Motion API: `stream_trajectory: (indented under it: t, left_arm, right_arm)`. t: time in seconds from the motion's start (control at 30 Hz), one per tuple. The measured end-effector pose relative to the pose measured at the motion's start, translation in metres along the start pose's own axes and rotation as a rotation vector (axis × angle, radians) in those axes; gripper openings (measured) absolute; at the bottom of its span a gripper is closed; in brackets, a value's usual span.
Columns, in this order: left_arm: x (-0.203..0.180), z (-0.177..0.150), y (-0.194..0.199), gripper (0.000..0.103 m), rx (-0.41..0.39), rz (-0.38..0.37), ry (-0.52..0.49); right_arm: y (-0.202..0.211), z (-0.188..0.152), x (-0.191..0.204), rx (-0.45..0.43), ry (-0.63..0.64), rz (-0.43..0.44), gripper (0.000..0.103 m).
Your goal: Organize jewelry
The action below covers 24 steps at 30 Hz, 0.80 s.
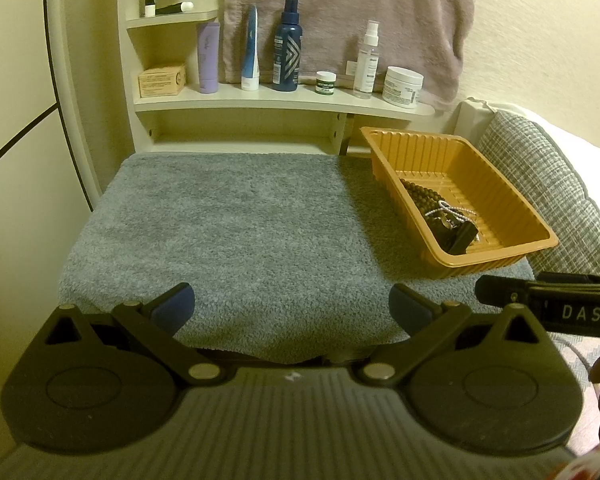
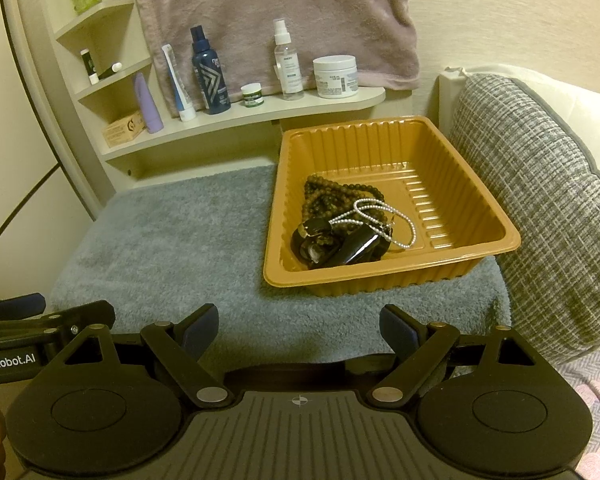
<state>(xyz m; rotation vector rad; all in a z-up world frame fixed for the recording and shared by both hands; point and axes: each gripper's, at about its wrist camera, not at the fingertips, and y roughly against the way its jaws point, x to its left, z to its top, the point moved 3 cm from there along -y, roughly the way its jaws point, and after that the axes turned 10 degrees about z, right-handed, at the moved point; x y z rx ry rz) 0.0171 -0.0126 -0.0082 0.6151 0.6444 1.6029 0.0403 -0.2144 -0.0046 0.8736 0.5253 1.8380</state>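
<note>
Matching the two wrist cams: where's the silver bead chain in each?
Left wrist: silver chain right of centre, in the orange tray, atop dark beads.
Right wrist: silver chain just right of centre, mid-tray.
Shared landmark: blue bottle on the shelf.

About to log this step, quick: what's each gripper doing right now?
Left gripper: open, holding nothing.
Right gripper: open, holding nothing.

Dark bead strands (image 2: 332,196), silvery chain (image 2: 376,216) heaped in orange tray (image 2: 496,216).
</note>
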Motion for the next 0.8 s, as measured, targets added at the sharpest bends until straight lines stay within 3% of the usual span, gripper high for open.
stream_trajectory:
  t: [0.8]
  left_arm:
    - [0.0031, 0.0000, -0.0006, 0.103, -0.013, -0.005, 0.016]
  right_arm:
    - [-0.0001, 0.0022, -0.0024, -0.003, -0.006, 0.000, 0.087]
